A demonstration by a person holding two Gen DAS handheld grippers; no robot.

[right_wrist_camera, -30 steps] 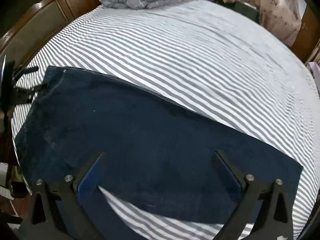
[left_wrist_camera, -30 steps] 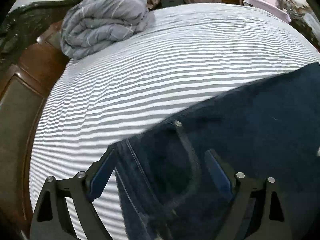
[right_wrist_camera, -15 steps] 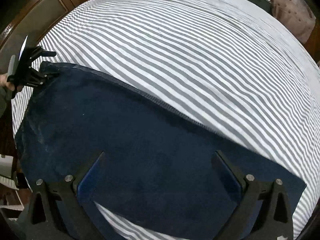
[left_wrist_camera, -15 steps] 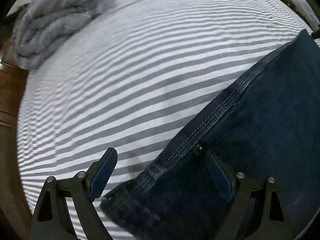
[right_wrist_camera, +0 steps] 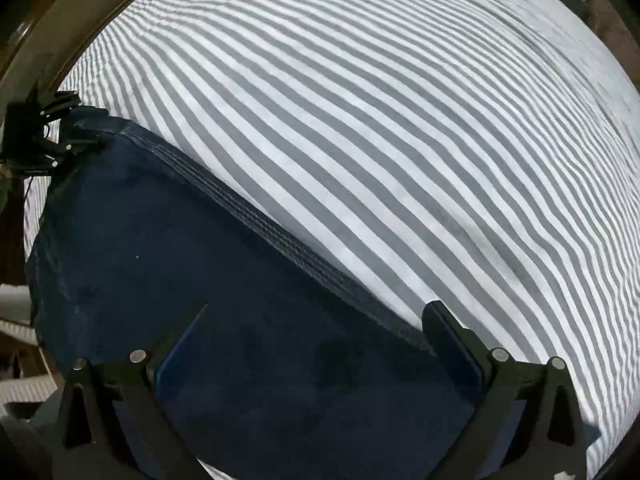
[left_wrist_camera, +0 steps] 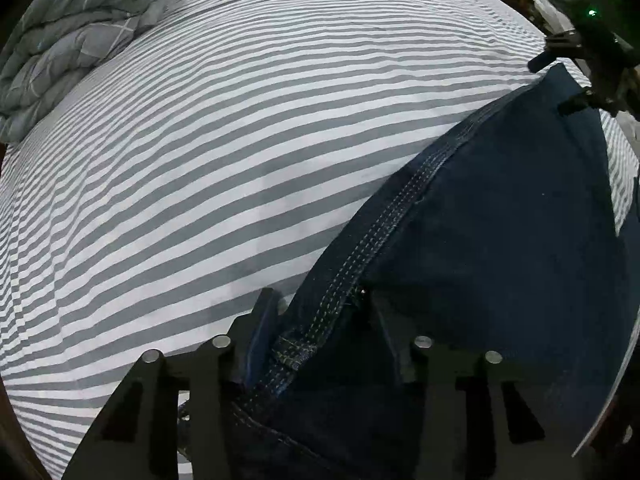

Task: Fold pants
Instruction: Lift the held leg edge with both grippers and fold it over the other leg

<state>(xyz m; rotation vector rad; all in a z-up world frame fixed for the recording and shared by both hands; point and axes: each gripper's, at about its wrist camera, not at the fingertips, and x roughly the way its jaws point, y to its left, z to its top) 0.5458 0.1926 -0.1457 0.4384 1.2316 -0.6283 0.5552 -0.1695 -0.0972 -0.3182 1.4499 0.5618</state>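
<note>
Denim in dark blue, the pants (left_wrist_camera: 500, 240), is seen laid flat on the striped bedsheet (left_wrist_camera: 240, 140), apparently already doubled leg on leg, with a stitched side seam running diagonally away from the left gripper (left_wrist_camera: 320, 320). That gripper's jaws have just been closing, and the waistband corner with its belt loop is seen pinched between the blue pads, so the first hold appears to be taken. The right gripper (right_wrist_camera: 316, 320) is held wide apart, pointing down over the far end of the cloth; one finger stands over the denim and the other at its seam edge beside the sheet, and nothing is gripped yet. A second hold on that end is judged still to be wanted before the length can be brought over on itself, so the main folds are taken as not yet made. A rumpled grey quilt (left_wrist_camera: 72, 32) is seen well beyond the left gripper, apart from the pants.
</note>
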